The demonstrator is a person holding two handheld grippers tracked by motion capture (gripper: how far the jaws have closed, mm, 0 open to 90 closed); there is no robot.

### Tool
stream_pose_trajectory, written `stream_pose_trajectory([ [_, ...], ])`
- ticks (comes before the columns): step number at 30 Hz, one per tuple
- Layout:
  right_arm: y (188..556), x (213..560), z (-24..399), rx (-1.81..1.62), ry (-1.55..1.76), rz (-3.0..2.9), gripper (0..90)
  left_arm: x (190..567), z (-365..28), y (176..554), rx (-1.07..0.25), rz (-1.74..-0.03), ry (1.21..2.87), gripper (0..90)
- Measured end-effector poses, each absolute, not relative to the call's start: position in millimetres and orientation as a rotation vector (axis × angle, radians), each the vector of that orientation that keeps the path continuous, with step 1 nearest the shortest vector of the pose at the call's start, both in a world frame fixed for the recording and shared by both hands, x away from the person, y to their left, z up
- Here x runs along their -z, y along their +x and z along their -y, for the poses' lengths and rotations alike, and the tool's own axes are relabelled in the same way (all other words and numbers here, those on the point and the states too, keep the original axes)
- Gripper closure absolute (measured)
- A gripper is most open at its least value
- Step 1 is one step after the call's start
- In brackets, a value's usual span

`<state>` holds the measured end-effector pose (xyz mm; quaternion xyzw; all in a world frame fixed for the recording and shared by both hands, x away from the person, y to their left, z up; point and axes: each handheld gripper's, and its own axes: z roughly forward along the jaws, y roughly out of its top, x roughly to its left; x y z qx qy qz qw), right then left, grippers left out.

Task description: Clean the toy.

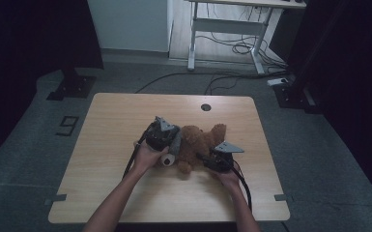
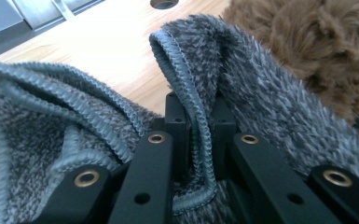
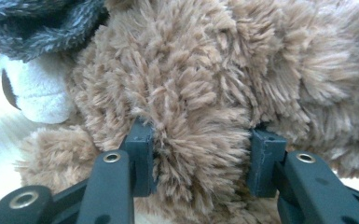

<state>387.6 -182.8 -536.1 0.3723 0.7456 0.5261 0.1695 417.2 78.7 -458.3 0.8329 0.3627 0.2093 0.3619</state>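
Observation:
A brown teddy bear [image 1: 200,141] lies near the middle of the wooden table [image 1: 125,121], its white muzzle [image 1: 168,161] at the left. A grey fluffy cloth [image 1: 175,140] hangs over the bear's head end. My left gripper [image 1: 171,140] is shut on the cloth's stitched hem [image 2: 200,140], which is pinched between the black jaws of the left gripper [image 2: 199,112]; the bear's fur [image 2: 307,42] lies just beyond. My right gripper [image 1: 205,157] comes in from the right, and the jaws of the right gripper [image 3: 204,140] press into the bear's body [image 3: 200,93], shut on it. Muzzle [image 3: 37,93] and cloth [image 3: 28,23] show at left.
A round cable hole [image 1: 206,107] sits near the table's far edge. Beyond the table, cables [image 1: 232,48] trail over the floor under a white desk frame [image 1: 192,43]. A black stand base [image 1: 72,87] stands at the far left, another [image 1: 290,94] at the far right.

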Motion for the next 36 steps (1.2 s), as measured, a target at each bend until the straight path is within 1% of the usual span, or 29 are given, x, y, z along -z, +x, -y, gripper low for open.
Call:
stream_pose_trajectory([
  [2,385,536,184,-1.489,1.055,-2.130,51.7,460,-81,413,-0.518,-0.935,2.130,82.1],
  [5,380,533,185,-1.476,1.062,-2.141,43.0,464,-85,405,-0.511,-0.929,2.106,82.3],
  [9,368,524,208,-1.557,1.112,-2.079,38.0,467,-87,393,-0.521,-0.911,2.090,82.6],
  [12,361,510,230,-1.641,1.165,-1.984,29.3,470,-87,383,-0.529,-0.891,2.075,82.7],
  [16,359,494,242,-1.656,1.192,-1.895,20.4,472,-86,369,-0.551,-0.862,2.065,82.7],
  [22,369,480,239,-1.653,1.183,-1.897,16.5,473,-88,357,-0.540,-0.846,2.054,82.7],
  [23,370,479,238,-1.654,1.178,-1.911,17.6,474,-88,354,-0.540,-0.843,2.052,82.7],
  [24,371,479,236,-1.654,1.170,-1.931,21.8,475,-89,351,-0.534,-0.839,2.047,82.7],
  [25,370,480,232,-1.656,1.139,-1.976,28.4,475,-89,349,-0.531,-0.835,2.042,82.7],
  [26,368,482,228,-1.646,1.104,-2.026,31.2,476,-90,347,-0.529,-0.832,2.042,82.7],
  [27,367,484,224,-1.624,1.082,-2.063,32.2,476,-91,344,-0.530,-0.829,2.040,82.6],
  [28,364,489,216,-1.567,1.060,-2.122,34.9,477,-92,342,-0.530,-0.828,2.036,82.7],
  [29,362,495,212,-1.519,1.062,-2.161,39.6,478,-93,341,-0.526,-0.827,2.033,82.6],
  [30,360,500,209,-1.503,1.072,-2.186,44.5,478,-95,340,-0.522,-0.827,2.032,82.6],
  [31,358,505,208,-1.508,1.084,-2.198,47.6,479,-96,338,-0.519,-0.828,2.029,82.6],
  [33,353,513,209,-1.550,1.109,-2.196,51.9,480,-98,335,-0.501,-0.824,2.024,82.6],
  [36,346,524,209,-1.590,1.133,-2.194,55.7,482,-99,329,-0.492,-0.816,2.024,82.6],
])
